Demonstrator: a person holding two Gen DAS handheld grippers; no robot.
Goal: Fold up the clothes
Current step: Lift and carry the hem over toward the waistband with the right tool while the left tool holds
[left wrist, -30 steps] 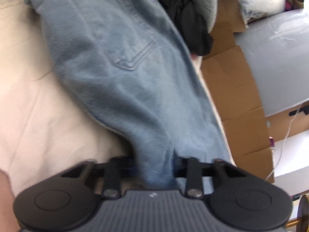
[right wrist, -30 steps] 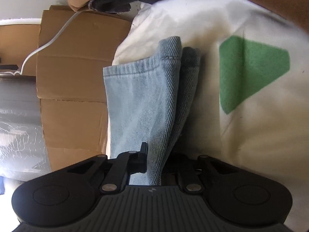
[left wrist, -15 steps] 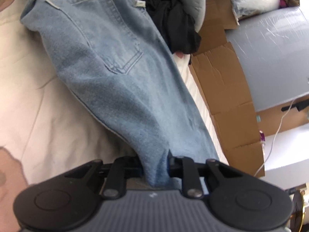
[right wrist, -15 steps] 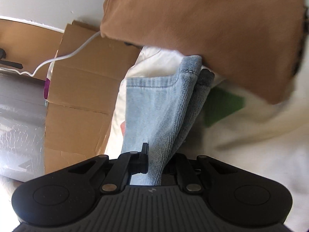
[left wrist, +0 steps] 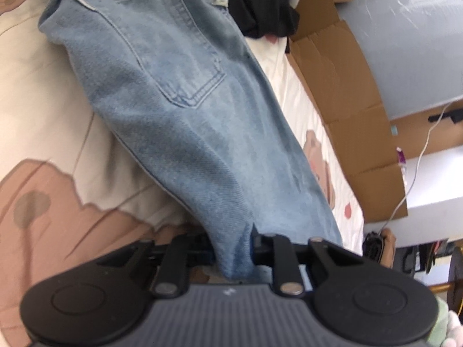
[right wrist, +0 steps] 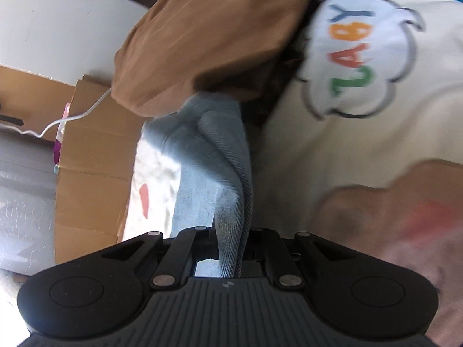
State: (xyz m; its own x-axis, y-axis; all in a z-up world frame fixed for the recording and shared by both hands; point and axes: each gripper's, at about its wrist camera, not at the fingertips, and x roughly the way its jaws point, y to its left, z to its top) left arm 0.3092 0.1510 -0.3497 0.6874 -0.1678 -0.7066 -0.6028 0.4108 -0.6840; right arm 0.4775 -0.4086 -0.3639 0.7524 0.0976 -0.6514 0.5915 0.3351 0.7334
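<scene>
Left hand-held gripper [left wrist: 233, 256] clamped on a bunched fold of the light-blue denim jeans [left wrist: 185, 110] — jaws have just been closing on the cloth. Right hand-held gripper [right wrist: 230, 256] pinched shut on a narrow ridge of the same denim. Jeans draped over the cream cartoon-print bedsheet [left wrist: 34, 92], long axis running away from both grippers, back pocket and waistband at the far end.

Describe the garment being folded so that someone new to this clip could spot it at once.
On the cream bedspread printed with brown cartoon shapes, a pair of light blue jeans lies stretched out, its stitched back pocket facing up. It is the only denim: the heap beyond it is black clothing, beside brown cardboard.
</scene>
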